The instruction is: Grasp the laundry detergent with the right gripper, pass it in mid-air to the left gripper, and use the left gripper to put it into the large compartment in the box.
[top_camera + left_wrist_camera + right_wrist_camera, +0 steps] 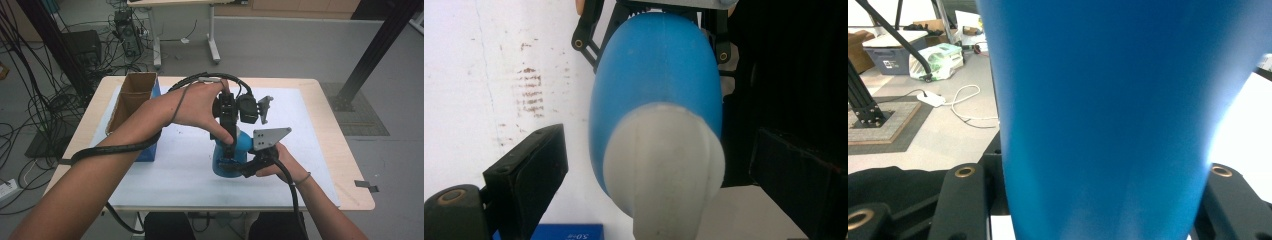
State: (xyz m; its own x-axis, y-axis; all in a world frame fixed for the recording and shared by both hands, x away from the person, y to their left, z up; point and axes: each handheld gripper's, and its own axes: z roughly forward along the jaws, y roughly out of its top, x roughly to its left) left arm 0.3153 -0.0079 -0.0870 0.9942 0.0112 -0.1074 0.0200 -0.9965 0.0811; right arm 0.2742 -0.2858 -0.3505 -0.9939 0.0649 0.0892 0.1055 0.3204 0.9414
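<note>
**A:** Blue plastic bottle (231,155) with a pale, whitish cap (664,165) — where does it sit?

**B:** Near the middle of the white sheet (170,165) that covers the light wooden table (345,165), toward the person's side. It is held between the two tools, tilted rather than standing straight.

**A:** What is the right gripper (250,167) doing?

**B:** It comes in from the right at the bottle's lower body, and its two black jaws are clamped on the blue wall. In the right gripper view the blue surface (1108,120) rises between the jaws, touching both.

**A:** And the left gripper (229,132)?

**B:** It reaches down from above at the bottle's top. In the left gripper view its jaws stand spread on either side of the cap, with a clear gap at the left jaw; they are not pressing on it.

**A:** Anything else on the table?

**B:** A brown cardboard box with blue sides (132,107) stands open at the far left edge of the sheet, well apart from the bottle, behind the left forearm (115,150).
</note>
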